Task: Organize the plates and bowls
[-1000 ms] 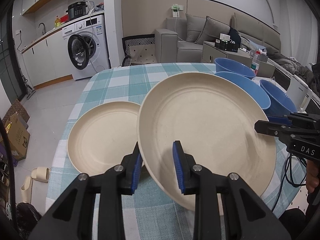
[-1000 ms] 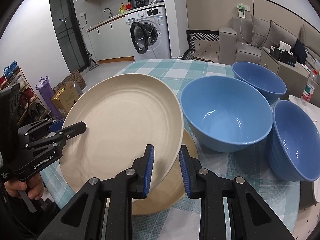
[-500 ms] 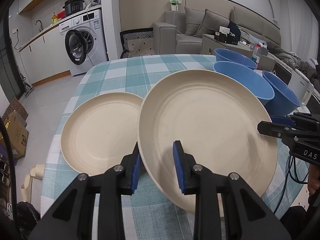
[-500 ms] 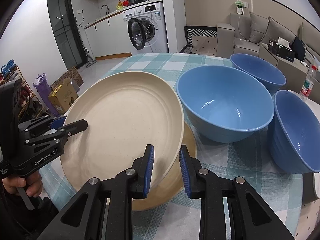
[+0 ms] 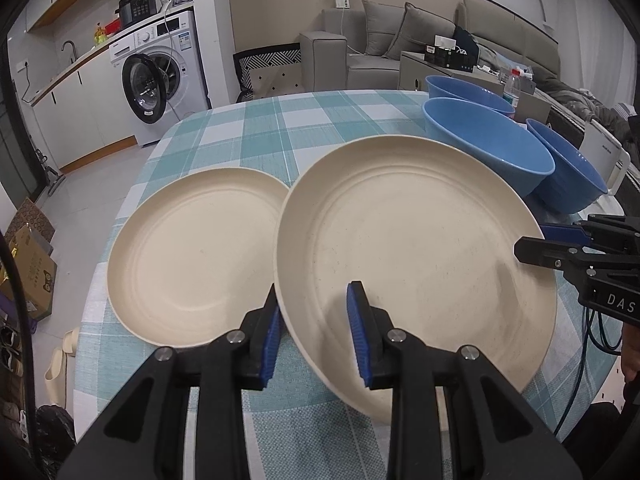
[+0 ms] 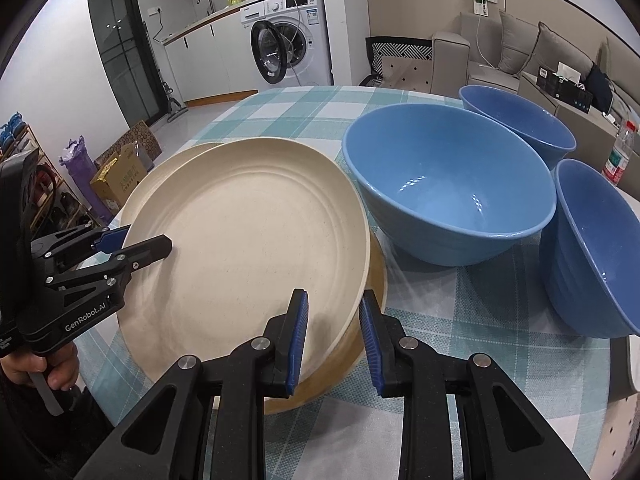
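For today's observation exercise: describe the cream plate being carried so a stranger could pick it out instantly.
Start at the checked tablecloth, beside the three blue bowls. The held plate is the cream one raised off the cloth, overlapping a second cream plate. Unlike the flat-lying plate, it is gripped at opposite rims by the left gripper and right gripper.

Round table under a teal-and-white checked tablecloth (image 5: 280,128). Behind it, a white washing machine (image 5: 160,76) with its round door hanging open, set below a counter carrying a black cooker (image 5: 138,6) and a yellow bottle (image 5: 99,34). Further right, a grey sofa (image 5: 376,44) with cushions, beside a patterned black-and-white chair (image 5: 268,68). Cardboard box (image 5: 30,268) on the floor at left (printed with a small bear face). Clear plastic bottle (image 6: 618,154) with a red cap at the far right edge.
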### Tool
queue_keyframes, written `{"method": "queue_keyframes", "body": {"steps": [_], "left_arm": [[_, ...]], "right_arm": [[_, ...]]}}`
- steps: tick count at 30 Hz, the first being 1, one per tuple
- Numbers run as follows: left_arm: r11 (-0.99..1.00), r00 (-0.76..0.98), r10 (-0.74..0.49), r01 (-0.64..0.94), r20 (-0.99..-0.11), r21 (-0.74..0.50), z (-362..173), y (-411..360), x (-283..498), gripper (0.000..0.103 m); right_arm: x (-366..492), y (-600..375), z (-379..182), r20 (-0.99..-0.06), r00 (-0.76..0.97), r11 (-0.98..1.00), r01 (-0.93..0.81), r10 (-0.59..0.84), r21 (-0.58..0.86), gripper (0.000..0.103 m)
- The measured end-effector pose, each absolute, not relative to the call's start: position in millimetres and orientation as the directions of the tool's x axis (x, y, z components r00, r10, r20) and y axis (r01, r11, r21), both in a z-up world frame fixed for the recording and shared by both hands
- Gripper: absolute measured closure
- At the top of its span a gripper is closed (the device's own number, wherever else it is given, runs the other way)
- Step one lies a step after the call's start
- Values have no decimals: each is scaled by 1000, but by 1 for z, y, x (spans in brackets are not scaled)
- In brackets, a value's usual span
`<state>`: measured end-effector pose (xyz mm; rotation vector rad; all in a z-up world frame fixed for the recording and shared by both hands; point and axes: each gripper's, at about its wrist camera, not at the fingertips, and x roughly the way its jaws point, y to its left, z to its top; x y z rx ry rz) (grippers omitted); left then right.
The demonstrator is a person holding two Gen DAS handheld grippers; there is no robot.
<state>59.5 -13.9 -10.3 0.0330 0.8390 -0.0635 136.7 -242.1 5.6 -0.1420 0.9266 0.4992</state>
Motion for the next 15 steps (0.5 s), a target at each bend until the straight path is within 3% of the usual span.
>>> {"method": "queue_keyframes", "body": {"steps": [15], "left_arm": [[996,643,-44,86,-765,15,-23,-21,62,73]], "right_arm": [[144,-244,-3,-812,487,889,-452,321,81,75]]}}
